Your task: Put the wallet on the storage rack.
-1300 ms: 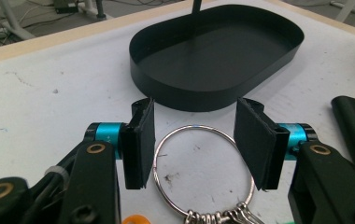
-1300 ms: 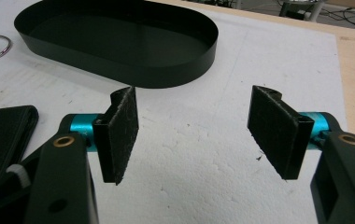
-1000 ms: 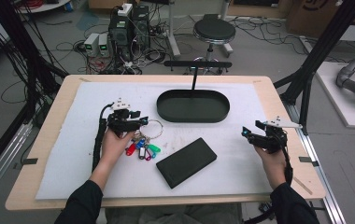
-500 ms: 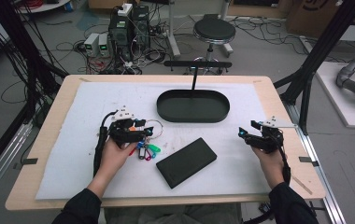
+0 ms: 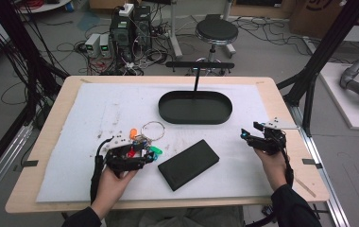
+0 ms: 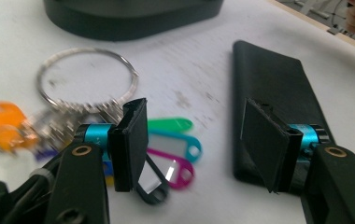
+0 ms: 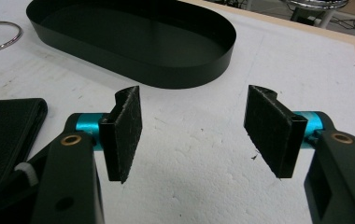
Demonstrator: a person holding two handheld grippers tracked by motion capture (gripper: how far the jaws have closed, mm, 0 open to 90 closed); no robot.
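The left gripper (image 5: 142,158) has its 2 jaws spread, and they have just been opening; nothing is pinched between the pads. In the left gripper view the key bunch (image 6: 119,135) lies on the white mat (image 5: 97,109) just beyond and under the left-hand pad (image 6: 133,140), which covers part of the coloured tags. The bunch is blurred there: its orange tag (image 6: 3,123) and the keys themselves are hard to make out, while the metal ring (image 6: 87,77) farther ahead reads clearly. Behind the right-hand pad lies the black case (image 6: 273,88), its near end hidden by that pad. In the high view the gripper body covers most of the tags.

The right gripper (image 7: 192,135) also has its 2 jaws spread wide over bare mat. The black oval tray (image 7: 133,42) sits ahead of its pads, cut off at the top edge.
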